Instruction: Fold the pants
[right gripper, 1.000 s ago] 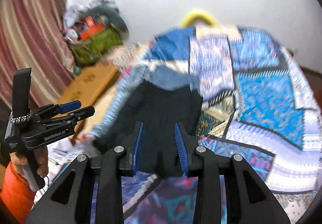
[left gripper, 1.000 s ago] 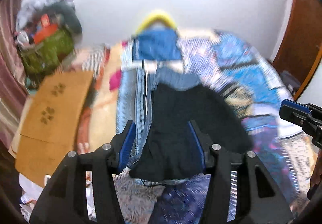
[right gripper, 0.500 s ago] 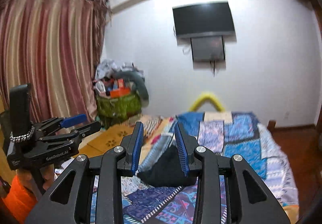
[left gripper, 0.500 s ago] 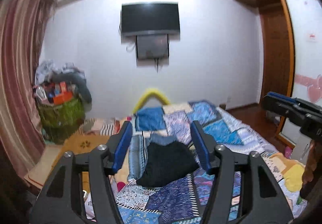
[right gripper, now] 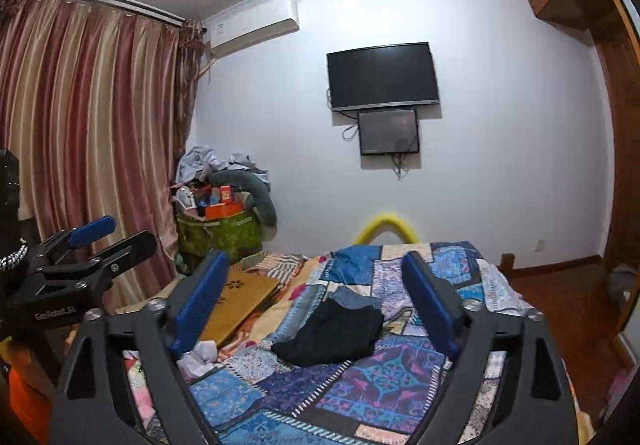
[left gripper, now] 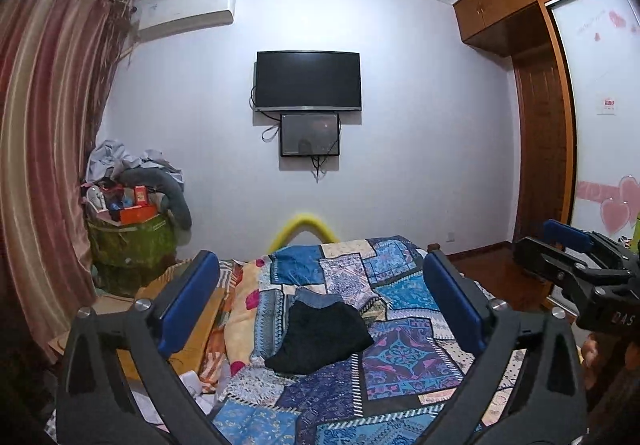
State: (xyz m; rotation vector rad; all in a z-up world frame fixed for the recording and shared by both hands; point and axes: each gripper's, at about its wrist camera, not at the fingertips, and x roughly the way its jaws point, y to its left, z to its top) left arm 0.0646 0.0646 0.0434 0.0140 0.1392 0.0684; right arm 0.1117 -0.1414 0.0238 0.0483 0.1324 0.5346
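Folded black pants (left gripper: 320, 337) on bed

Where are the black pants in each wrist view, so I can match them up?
Left wrist: black pants lie on the quilt, low centre, between the open fingers.
Right wrist: pants on the quilt, low centre, again between the fingers.
Shared landmark: the TV on the far wall, above the pants in both.

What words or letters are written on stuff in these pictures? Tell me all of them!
"GenRobot.AI": white letters on the side of the left gripper, seen from the right wrist camera.
"DAS": on the body of the right gripper, cut off at the picture's edge.
Small sign on the wardrobe door: too small to read.
Sticker on the air conditioner: too blurred to read.
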